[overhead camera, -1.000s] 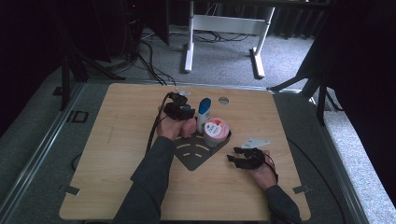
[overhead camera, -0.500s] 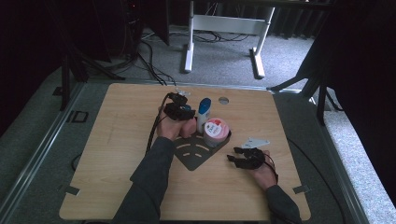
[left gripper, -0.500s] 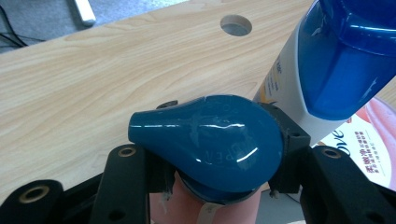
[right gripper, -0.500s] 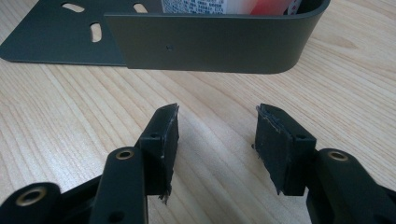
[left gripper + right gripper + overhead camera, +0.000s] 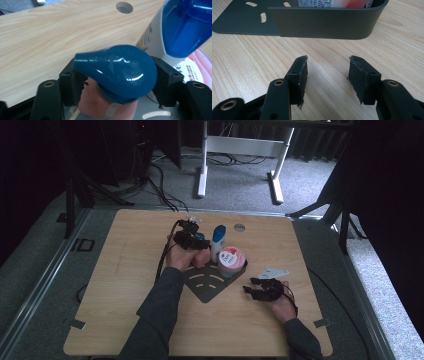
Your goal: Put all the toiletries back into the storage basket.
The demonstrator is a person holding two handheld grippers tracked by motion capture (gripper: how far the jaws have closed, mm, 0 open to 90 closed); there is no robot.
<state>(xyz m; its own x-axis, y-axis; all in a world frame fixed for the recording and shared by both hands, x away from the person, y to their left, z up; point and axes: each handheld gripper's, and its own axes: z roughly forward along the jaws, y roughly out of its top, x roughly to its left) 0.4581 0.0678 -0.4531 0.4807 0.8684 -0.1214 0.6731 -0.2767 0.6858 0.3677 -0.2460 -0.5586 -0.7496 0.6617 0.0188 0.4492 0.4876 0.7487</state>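
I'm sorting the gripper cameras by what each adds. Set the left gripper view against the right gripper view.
Left gripper view: the left gripper, whose jaws have just been opening, with a teal pump head between them. Beyond it are a white bottle with a blue cap and a round hole in the table.

Right gripper view: the right gripper, open with nothing between its jaws, facing the curved wall of the dark rack.

Shared: the wooden tabletop and the rack's slotted base.
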